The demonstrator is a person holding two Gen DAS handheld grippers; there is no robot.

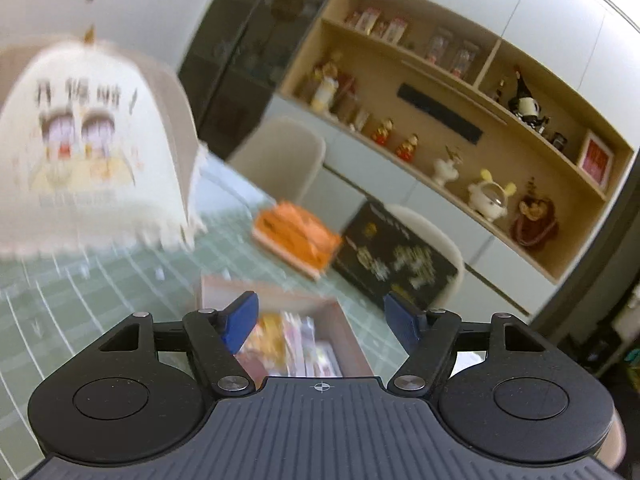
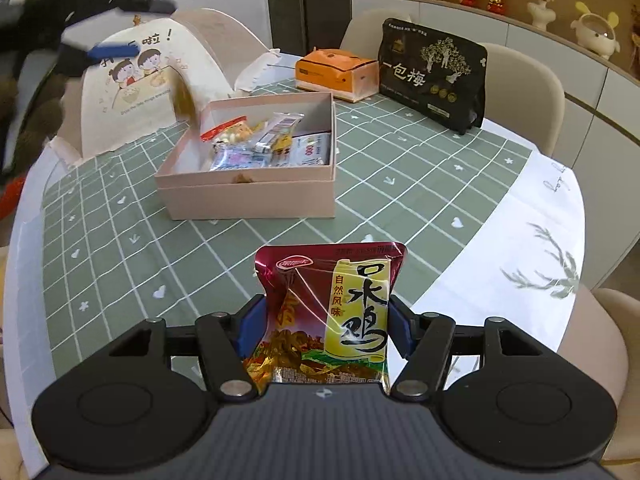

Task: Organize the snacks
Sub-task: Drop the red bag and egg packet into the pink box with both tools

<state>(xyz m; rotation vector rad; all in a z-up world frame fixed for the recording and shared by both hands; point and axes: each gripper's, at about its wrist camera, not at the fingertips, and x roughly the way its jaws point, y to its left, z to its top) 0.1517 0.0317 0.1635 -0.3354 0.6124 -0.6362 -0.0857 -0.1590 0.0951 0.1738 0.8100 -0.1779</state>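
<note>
Toward the far left edge of the tabletop [image 2: 400, 184] stands a domed food cover [image 2: 140, 80]. The left tongs [image 1: 322, 322] hang above the open box [image 2: 248, 184] with blue pads spread wide and nothing between them; the wrist view is blurred. In the right view something small and brown [image 2: 184, 100] shows blurred above the box's far left corner; what it is cannot be told. The box sits mid-table, left of centre, already holding several snack packets [image 2: 260, 140]. Behind it toward the far edge lie an orange tissue pack [image 2: 336, 72] and a black pouch [image 2: 432, 76]. The right tongs [image 2: 326, 334] are clamped on a red and yellow snack bag [image 2: 332, 312], held above the near edge. The grip sits low on a puffy, glossy bag, so it may slip or swing, or catch the box's near wall and nudge the box.
</note>
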